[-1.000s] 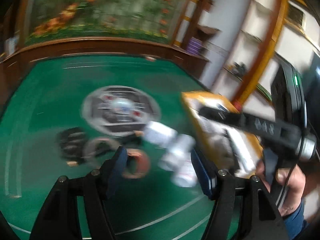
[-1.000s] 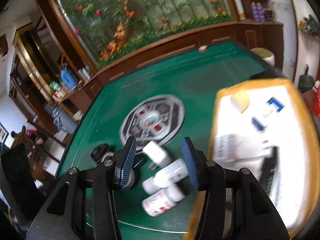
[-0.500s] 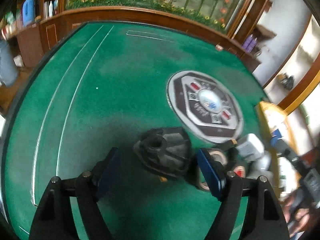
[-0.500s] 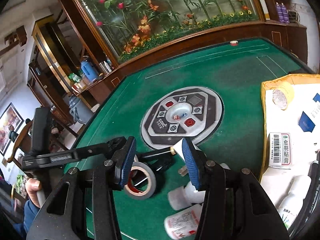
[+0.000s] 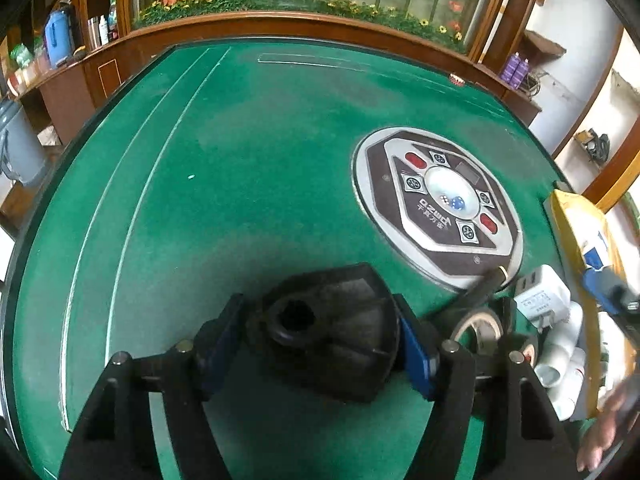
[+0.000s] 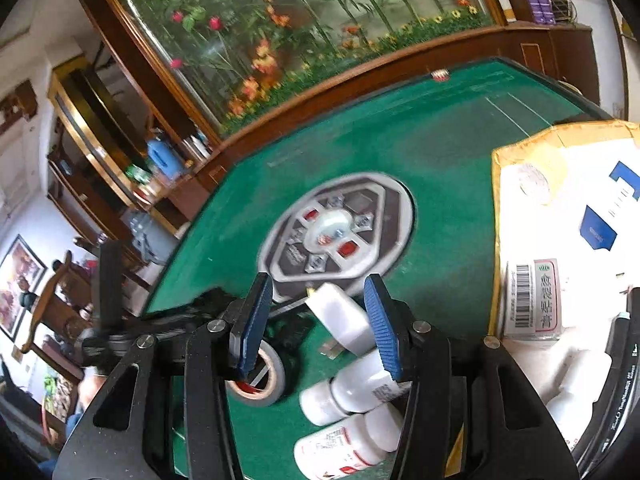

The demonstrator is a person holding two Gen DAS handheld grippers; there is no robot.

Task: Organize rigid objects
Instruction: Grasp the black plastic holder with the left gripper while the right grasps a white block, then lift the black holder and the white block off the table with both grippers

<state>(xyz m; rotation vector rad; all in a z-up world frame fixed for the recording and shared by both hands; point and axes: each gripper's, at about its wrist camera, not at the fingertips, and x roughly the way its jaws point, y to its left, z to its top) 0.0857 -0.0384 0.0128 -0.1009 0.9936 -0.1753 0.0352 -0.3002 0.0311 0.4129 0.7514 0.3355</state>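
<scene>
Left gripper (image 5: pixel 318 340) fingers clenched on black ribbed plastic part (image 5: pixel 332 332); underside hidden. Right gripper (image 6: pixel 316 324) released; white bottles (image 6: pixel 352 392) blurred.

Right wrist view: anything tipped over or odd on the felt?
Yes. Two white bottles lie on their sides, touching, beside the tape roll. A white charger lies tilted between the right gripper's open fingers. Nothing looks spilled or broken.

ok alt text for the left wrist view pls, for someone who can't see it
The left tongs straddle a black plastic part lying on a green felt table, their blue pads close against its sides. To the right lie a tape roll, a white charger and white bottles, with the table's round dice console behind.
</scene>
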